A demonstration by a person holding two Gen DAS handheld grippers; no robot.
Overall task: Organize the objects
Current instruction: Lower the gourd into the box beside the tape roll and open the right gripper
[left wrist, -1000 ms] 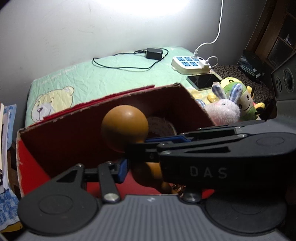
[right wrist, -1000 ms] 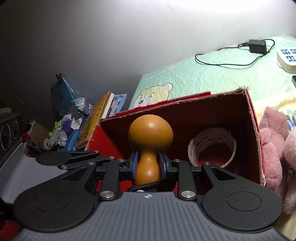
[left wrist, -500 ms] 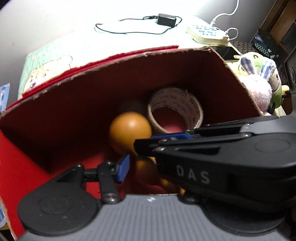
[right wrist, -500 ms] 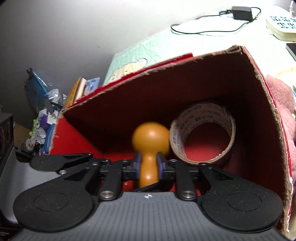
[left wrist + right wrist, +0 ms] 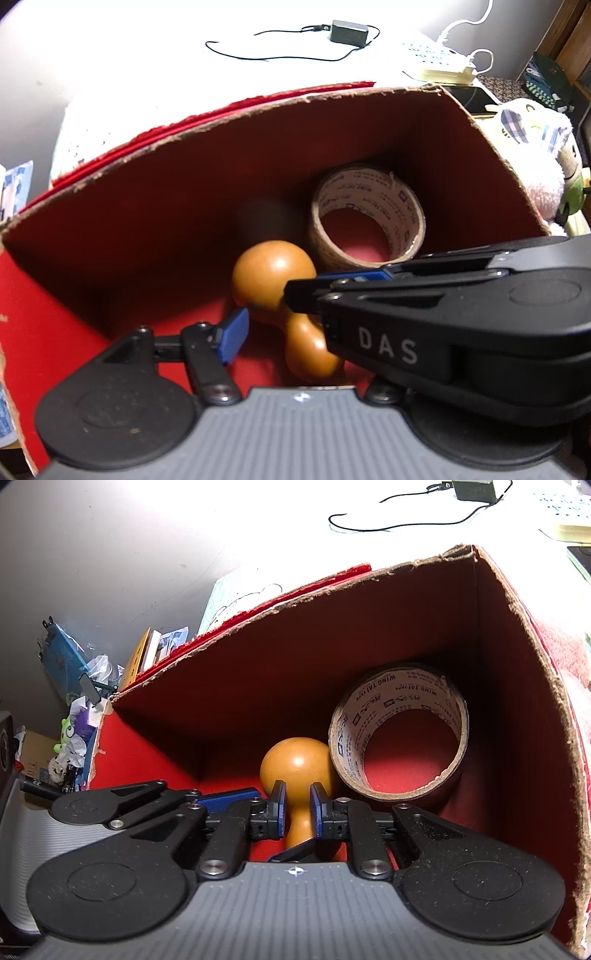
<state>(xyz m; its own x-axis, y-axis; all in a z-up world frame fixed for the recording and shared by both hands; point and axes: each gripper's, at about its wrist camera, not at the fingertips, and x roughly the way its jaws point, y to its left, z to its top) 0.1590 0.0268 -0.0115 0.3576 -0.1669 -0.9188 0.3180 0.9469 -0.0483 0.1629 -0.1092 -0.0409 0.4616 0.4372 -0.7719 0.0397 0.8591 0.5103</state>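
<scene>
**A:** State the position of the wooden gourd (image 5: 295,766)

**B:** It is inside the red cardboard box (image 5: 517,716), low down at the red floor. Its round head points toward the back wall and sits just beside the roll of printed packing tape (image 5: 399,746). Contact between head and roll cannot be confirmed

**A:** Condition of the right gripper (image 5: 297,812)?

**B:** Clenched on the gourd. Both blue pads (image 5: 277,810) press the narrow neck, one per side, with the head projecting forward of the fingertips

**A:** Condition of the left gripper (image 5: 271,317)?

**B:** Its left blue pad (image 5: 232,341) stands apart from the gourd, with red floor visible between them. The right finger is hidden behind the black body of the right gripper, which crosses the left wrist view. Whether it is released or closed cannot be told

**A:** Orientation of the tape roll?

**B:** On its side in the right rear corner, hollow core facing the cameras

**A:** Items outside the box?

**B:** Beyond it: a black power adapter (image 5: 349,31) with its cable, and a white power strip (image 5: 436,62). Plush toys (image 5: 532,155) lie at the right side
</scene>
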